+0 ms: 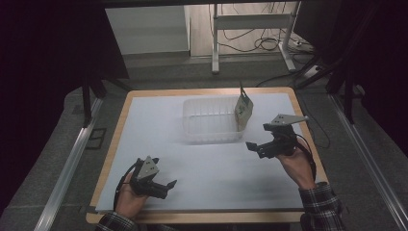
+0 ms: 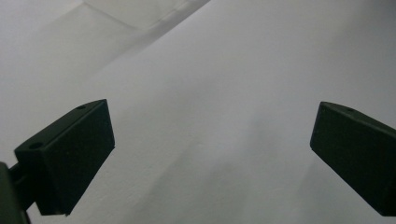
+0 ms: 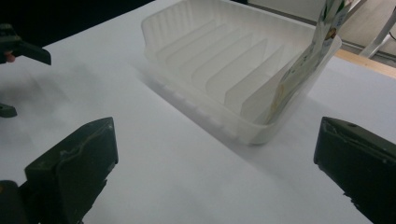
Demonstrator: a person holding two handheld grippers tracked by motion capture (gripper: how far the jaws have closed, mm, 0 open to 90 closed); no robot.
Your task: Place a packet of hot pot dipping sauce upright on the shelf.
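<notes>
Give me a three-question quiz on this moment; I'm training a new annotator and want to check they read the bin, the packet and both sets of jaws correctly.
1. True or false: the packet stands at the right end of the clear bin.
2. The right gripper is: A) shut on the packet, B) open and holding nothing, C) inside the bin.
3. Fill in: the left gripper is open above the white ____.

Key: 1 true. 2 B: its jaws stand wide apart, short of the bin. 3 sheet.
</notes>
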